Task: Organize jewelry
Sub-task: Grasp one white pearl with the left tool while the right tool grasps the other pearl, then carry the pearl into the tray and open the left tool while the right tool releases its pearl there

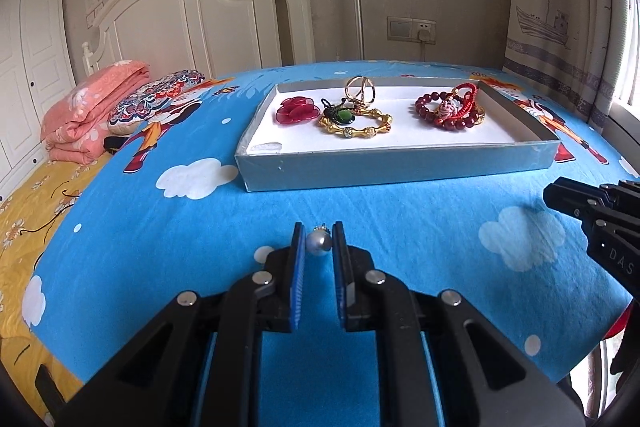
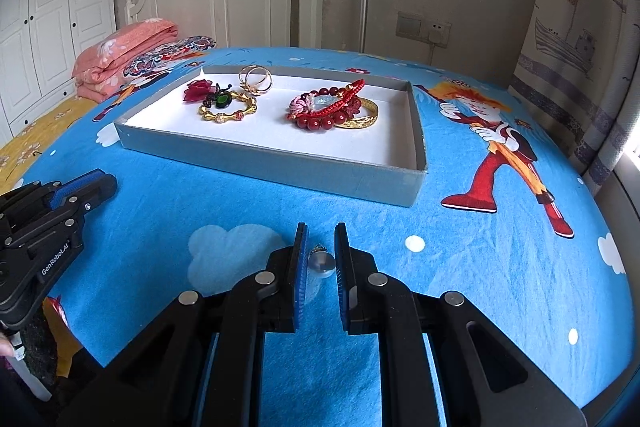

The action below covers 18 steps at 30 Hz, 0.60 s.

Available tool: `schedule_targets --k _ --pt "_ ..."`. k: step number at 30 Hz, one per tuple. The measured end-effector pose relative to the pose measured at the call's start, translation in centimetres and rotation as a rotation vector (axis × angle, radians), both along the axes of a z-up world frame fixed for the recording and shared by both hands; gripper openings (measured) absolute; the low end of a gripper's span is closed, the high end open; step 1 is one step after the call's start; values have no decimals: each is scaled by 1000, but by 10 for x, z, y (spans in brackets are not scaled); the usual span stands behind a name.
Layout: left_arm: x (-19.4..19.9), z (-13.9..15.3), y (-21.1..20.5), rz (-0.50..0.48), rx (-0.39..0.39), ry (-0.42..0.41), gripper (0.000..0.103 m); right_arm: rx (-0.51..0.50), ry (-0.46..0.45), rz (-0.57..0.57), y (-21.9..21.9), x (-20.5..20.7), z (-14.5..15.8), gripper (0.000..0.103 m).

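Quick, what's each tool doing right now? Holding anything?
Left tool: closed on a pearl earring.
Right tool: closed on a clear bead earring.

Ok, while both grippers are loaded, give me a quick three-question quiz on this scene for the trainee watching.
1. True or false: the left gripper and the right gripper each have their fingers closed on a pearl.
2. Fill in: the tray rests on a ___ bedsheet.
3. Where is the red bead bracelet? A on the bedsheet; B in the tray; C between the left gripper's fingers.
Key: 1 true, see the left pearl and the right pearl; 2 blue; 3 B.
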<state>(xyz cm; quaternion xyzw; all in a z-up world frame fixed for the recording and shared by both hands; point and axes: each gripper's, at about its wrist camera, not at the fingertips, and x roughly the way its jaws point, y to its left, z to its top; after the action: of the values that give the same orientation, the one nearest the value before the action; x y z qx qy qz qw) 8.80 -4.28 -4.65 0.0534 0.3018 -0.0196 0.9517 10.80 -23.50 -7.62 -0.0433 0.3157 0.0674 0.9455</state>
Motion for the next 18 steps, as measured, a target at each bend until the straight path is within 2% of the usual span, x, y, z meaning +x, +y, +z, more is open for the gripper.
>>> schedule_targets --k 11,18 --pt "-11 -1 0 -9 -42 20 13 47 -51 39 27 -32 7 12" --pt "-15 10 1 -16 -67 -1 13 49 -85 31 34 -36 16 12"
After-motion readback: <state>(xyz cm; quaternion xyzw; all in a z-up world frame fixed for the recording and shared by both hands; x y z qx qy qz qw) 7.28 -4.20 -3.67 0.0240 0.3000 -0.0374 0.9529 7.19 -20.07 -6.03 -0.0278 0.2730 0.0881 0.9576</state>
